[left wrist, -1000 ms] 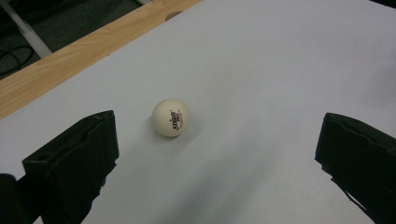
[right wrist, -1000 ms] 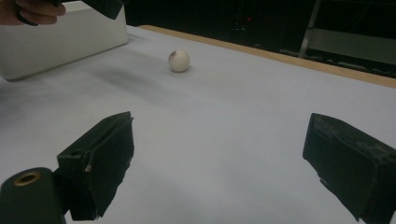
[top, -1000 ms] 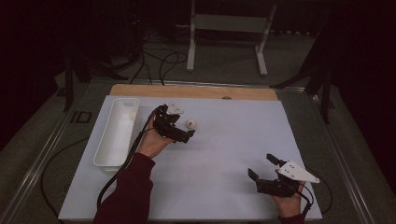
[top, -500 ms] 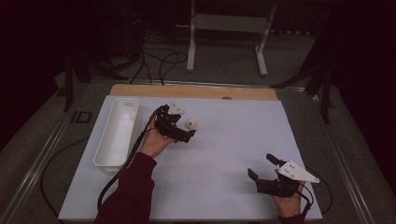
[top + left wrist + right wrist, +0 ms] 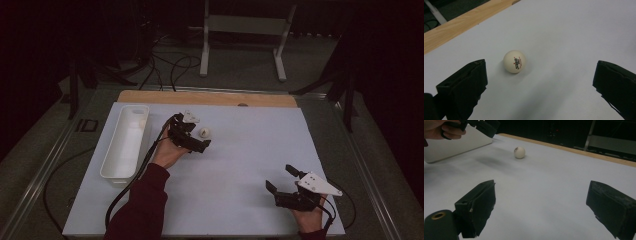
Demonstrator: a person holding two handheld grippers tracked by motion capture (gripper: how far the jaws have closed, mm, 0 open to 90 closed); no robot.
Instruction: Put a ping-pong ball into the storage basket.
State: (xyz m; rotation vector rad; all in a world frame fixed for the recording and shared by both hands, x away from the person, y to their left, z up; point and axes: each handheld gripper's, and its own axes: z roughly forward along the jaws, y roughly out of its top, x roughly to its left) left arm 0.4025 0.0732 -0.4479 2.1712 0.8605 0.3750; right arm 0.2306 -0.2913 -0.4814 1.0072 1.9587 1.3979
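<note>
Upper centre of the high view, the left hand [image 5: 167, 152] reaches forward with its gripper [image 5: 197, 135], jaws spread wide, empty. Just ahead lies a white ball [image 5: 514, 61] with small red print, on the mat [image 5: 240, 175]. Lower right, the right gripper [image 5: 282, 179] rests spread, empty.

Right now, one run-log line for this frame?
left gripper: open, ball ahead between jaws, untouched | right gripper: open, near table edge | tray: left of mat
</note>
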